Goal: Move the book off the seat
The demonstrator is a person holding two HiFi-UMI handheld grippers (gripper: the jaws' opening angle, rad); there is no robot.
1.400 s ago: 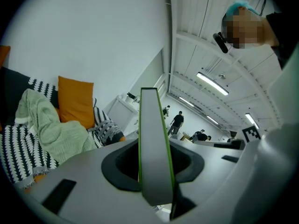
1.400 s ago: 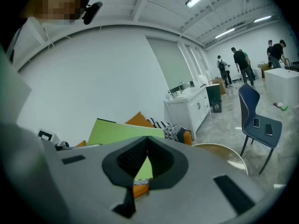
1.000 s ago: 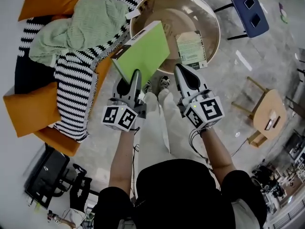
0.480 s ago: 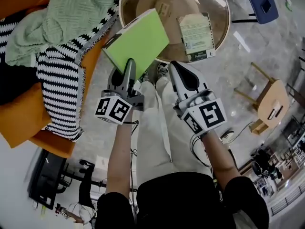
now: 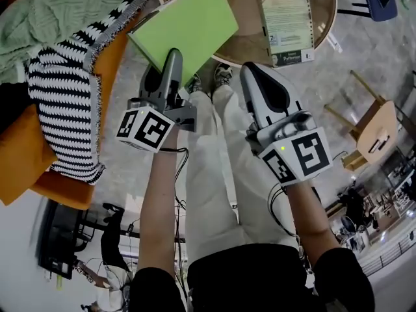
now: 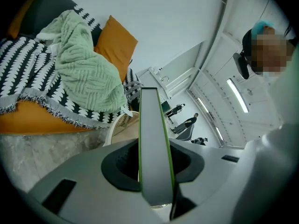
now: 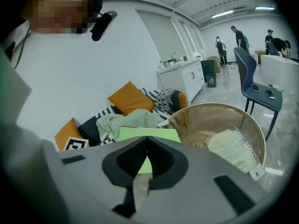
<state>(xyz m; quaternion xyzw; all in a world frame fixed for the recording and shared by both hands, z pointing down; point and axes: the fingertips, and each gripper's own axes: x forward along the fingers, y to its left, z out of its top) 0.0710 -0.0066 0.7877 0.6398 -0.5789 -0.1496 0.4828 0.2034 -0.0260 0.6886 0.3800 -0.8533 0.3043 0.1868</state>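
A green-covered book (image 5: 185, 25) is clamped by its near corner in my left gripper (image 5: 171, 56). It hangs tilted over the near-left rim of the round table (image 5: 323, 19). In the left gripper view its page edge (image 6: 154, 125) stands upright between the jaws. The sofa seat (image 5: 107, 64), with its orange cushions, lies to the left of the book. My right gripper (image 5: 250, 70) hovers beside the left one, a little to the right, jaws together and nothing in them. In the right gripper view the book (image 7: 147, 134) shows just beyond the closed jaws.
A pale printed booklet (image 5: 289, 18) lies on the round table. A striped blanket (image 5: 62, 103) and a green knit throw (image 5: 71, 12) cover the sofa. A wooden stool (image 5: 376, 132) stands at the right, a blue chair (image 7: 261, 85) beyond the table. The person's legs are below the grippers.
Both grippers have sunk toward the floor, the left one still holding the green book. The left gripper has rolled a little. The book now overlaps more of the table's rim.
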